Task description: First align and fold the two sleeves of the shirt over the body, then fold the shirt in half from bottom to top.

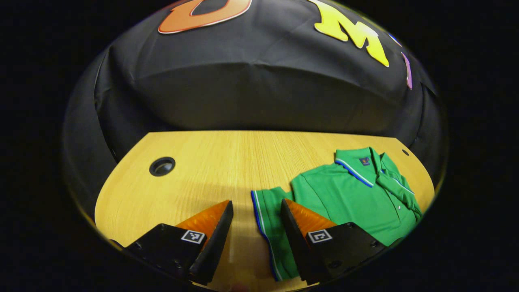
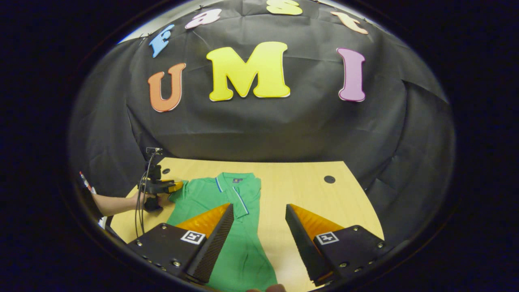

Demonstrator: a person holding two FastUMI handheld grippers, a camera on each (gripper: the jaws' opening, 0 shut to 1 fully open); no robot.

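Looking at the bench (image 1: 194, 162), I see the green shirt (image 1: 352, 194) lying flat on it, collar toward the far wall. One sleeve (image 1: 269, 227) is spread out sideways, just ahead of the left tongs (image 1: 256, 231), which are wide open and hold nothing. The right tongs (image 2: 259, 235) are also wide open and empty, above the shirt's side. I judge no fold is clearly done yet: both sleeves and the bottom-to-top fold remain.

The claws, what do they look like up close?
Each claw has two wedge-shaped fingers on black bolted blocks, each block carrying a small square black-and-white marker. The left claw, seen in the right gripper view, trails black cables, and a person's hand grips it.
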